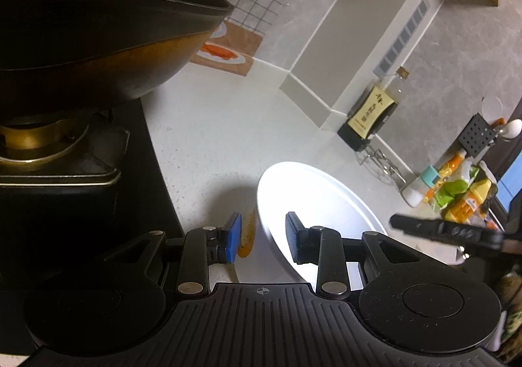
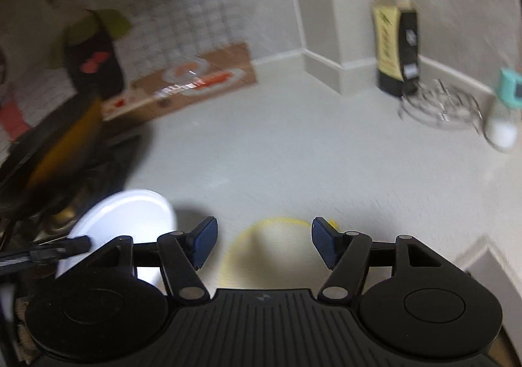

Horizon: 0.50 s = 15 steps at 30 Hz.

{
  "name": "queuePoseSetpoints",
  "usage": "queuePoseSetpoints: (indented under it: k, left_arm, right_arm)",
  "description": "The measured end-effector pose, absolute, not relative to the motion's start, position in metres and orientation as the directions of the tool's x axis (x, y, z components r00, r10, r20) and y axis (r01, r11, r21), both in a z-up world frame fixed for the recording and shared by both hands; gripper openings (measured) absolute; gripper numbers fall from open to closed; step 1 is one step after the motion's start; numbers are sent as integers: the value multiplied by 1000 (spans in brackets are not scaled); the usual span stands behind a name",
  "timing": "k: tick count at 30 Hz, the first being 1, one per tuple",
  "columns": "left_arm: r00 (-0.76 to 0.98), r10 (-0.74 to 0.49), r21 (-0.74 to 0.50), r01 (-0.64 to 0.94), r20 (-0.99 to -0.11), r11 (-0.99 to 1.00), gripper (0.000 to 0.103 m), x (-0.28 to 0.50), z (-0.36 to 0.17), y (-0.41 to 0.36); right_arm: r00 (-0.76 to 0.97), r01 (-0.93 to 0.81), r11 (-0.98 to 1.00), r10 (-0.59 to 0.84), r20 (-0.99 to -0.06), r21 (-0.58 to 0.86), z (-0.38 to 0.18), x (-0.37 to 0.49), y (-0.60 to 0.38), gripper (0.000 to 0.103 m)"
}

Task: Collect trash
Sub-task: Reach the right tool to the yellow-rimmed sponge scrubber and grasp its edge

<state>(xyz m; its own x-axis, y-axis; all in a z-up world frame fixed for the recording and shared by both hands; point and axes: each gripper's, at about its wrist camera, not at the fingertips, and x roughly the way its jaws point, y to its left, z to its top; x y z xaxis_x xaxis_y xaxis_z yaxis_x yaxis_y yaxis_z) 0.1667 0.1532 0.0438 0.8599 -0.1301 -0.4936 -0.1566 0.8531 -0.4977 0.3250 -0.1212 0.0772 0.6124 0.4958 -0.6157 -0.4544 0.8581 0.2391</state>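
Observation:
In the left wrist view my left gripper (image 1: 263, 238) straddles the near rim of a white plate (image 1: 326, 200), one blue pad outside and one inside, shut on it. The plate is tilted. An orange-yellow scrap (image 1: 246, 236) shows between the outer pad and the plate wall. In the right wrist view, which is blurred, my right gripper (image 2: 264, 244) stands open with nothing between its pads. A yellow ring-shaped scrap (image 2: 277, 230) lies on the pale counter just under and beyond them. The plate (image 2: 124, 220) is raised at the left, with a left gripper finger (image 2: 49, 251) reaching to it.
A large dark wok (image 1: 98, 34) sits on the stove burner at the left, overhanging the counter. A dark labelled bottle (image 1: 372, 112), a wire rack (image 1: 381, 161) and colourful packets (image 1: 456, 191) stand along the wall at the right. A printed cardboard sheet (image 1: 228, 50) leans at the back.

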Motion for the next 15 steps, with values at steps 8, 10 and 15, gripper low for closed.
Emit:
queuePoseSetpoints:
  k: [8, 10, 15]
  left_arm:
    - [861, -139, -494, -142, -490, 858, 33, 164, 45, 149]
    - [858, -139, -492, -144, -495, 859, 33, 165, 44, 150]
    - [852, -141, -495, -152, -505, 856, 33, 167, 40, 153]
  right_arm:
    - [610, -496, 860, 441, -659, 117, 47, 320, -98, 69]
    - [618, -505, 861, 414, -669, 66, 39, 318, -88, 70]
    - [650, -529, 848, 404, -644, -2, 31, 307, -76, 83]
